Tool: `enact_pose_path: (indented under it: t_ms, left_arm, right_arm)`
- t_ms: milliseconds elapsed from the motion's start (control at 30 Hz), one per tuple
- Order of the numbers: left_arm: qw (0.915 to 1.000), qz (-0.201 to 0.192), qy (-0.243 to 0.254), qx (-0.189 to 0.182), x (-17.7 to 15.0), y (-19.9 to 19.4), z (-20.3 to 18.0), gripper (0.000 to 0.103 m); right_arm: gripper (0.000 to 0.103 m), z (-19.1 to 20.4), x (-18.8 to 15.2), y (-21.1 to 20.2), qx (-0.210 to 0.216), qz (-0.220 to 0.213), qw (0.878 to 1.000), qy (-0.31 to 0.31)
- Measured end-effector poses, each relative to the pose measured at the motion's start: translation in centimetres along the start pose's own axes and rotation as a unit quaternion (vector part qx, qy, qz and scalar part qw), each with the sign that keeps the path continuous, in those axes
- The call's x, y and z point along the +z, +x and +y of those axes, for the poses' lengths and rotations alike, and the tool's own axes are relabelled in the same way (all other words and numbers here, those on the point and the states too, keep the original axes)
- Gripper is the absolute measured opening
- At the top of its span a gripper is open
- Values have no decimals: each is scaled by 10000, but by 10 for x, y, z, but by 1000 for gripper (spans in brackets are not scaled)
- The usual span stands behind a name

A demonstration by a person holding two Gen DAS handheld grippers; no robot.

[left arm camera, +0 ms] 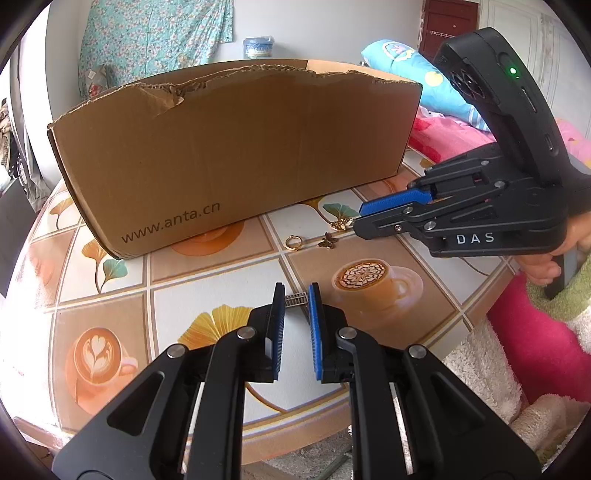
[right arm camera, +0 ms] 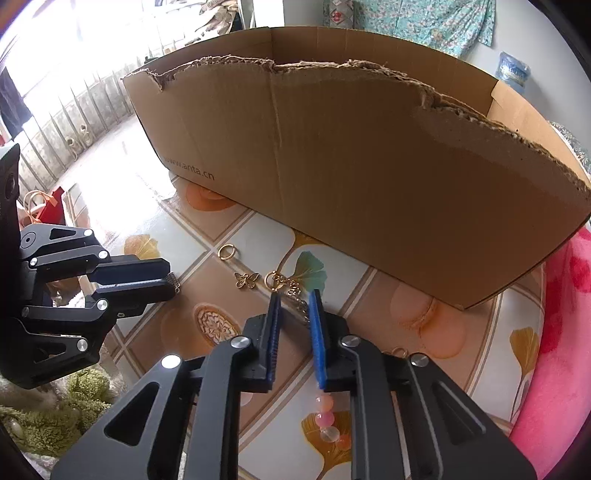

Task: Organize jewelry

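Left tool [left arm camera: 296,295] clamped on small silver bracelet piece [left arm camera: 296,298] at tips. Right tool [right arm camera: 295,299] apart, gold chain [right arm camera: 299,301] between fingers on surface [right arm camera: 369,295]; butterfly charm [right arm camera: 246,280], gold ring [right arm camera: 227,252] just ahead-left, cardboard box [right arm camera: 369,184] beyond

A lived-in home, probably a bedroom, is indicated. A round tabletop [left arm camera: 122,306] is covered with an oilcloth printed with coffee cups and ginkgo leaves. Beyond its far edge a floral cloth [left arm camera: 155,33] is hung on the wall. Past its right edge, pink bedding [left arm camera: 447,138], a blue cartoon pillow [left arm camera: 417,70] and fluffy towels [left arm camera: 491,373] are piled. A torn cardboard box [left arm camera: 236,155] is set on the tabletop.
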State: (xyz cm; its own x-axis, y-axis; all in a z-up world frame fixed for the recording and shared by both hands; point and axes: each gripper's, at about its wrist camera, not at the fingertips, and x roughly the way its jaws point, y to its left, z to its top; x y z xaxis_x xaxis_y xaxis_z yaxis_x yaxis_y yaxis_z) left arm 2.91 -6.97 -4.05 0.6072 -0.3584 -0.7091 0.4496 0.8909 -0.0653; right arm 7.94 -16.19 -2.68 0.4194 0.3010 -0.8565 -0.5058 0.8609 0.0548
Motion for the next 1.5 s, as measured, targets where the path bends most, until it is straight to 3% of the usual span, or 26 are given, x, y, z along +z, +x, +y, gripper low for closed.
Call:
enact_pose_path:
  t_ms: [200, 400, 767, 1167, 1300, 1500]
  left_arm:
    - [10000, -21, 4, -17, -2, -1, 1, 12]
    - [10000, -40, 16, 1, -3, -1, 0, 12]
    - [10000, -55, 5, 38, -4, -2, -3, 12]
    - [10000, -60, -8, 39, -4, -2, -2, 12]
    - [9998, -53, -170, -112, -4, -3, 3, 11]
    - [9994, -209, -169, -207, -2, -13, 4, 10]
  right_arm:
    - [3, 2, -6, -3, -37, -70, 9994, 332]
    - [3, -8, -15, -29, 153, -441, 9958, 785]
    - [3, -20, -19, -72, 843, -1184, 9776, 1521]
    - [3, -17, -17, -73, 1106, -1346, 9673, 1843]
    - [3, -20, -19, -81, 1201, -1484, 9628, 1911]
    - [3, -32, -23, -96, 1474, -1789, 9479, 2184]
